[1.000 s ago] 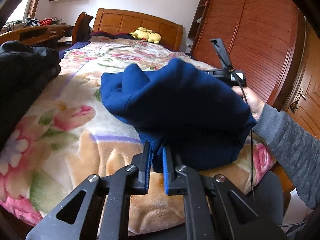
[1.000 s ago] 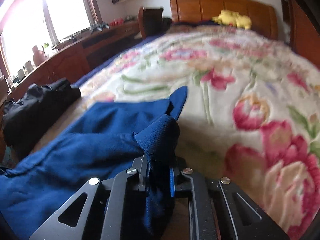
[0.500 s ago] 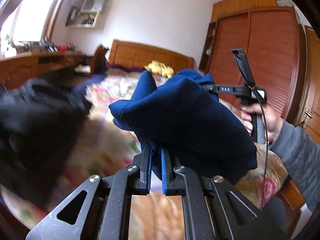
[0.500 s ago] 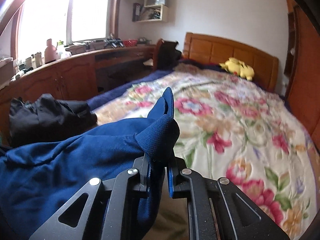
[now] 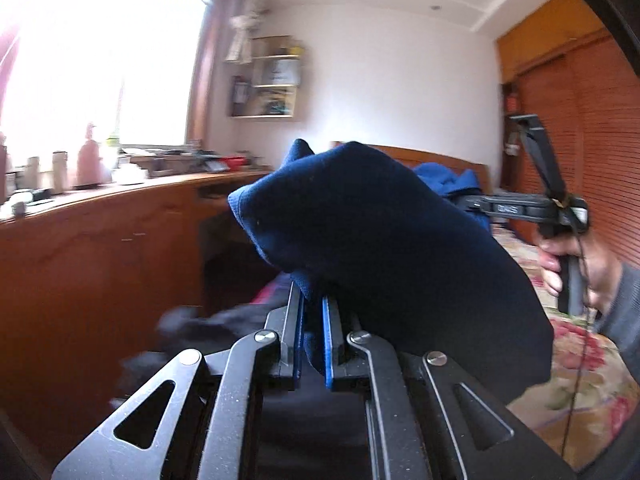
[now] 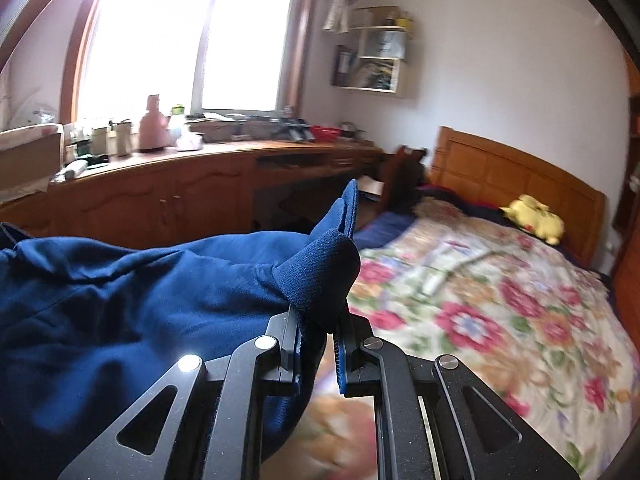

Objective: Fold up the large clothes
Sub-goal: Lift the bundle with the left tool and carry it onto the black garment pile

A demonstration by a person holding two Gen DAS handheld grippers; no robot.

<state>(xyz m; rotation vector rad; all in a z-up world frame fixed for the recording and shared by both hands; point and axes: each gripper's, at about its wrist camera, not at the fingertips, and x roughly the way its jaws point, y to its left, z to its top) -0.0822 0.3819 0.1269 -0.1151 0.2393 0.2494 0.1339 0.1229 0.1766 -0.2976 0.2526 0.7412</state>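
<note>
Between the near jaws: the left gripper (image 5: 312, 332) is clamped on a fold of the blue garment (image 5: 384, 248).
Just past the other tool's tips: the right gripper (image 6: 318, 334) pinches another bunched edge of the same cloth, which sags away to its left.
Beyond the right gripper: the floral bed (image 6: 500, 312), with a yellow plush toy (image 6: 534, 220) far off by the headboard.
Step in hand: I'd say lifting the garment clear to shake it out.
Next move: likely spreading both grips apart, then laying the cloth flat on the bed.
</note>
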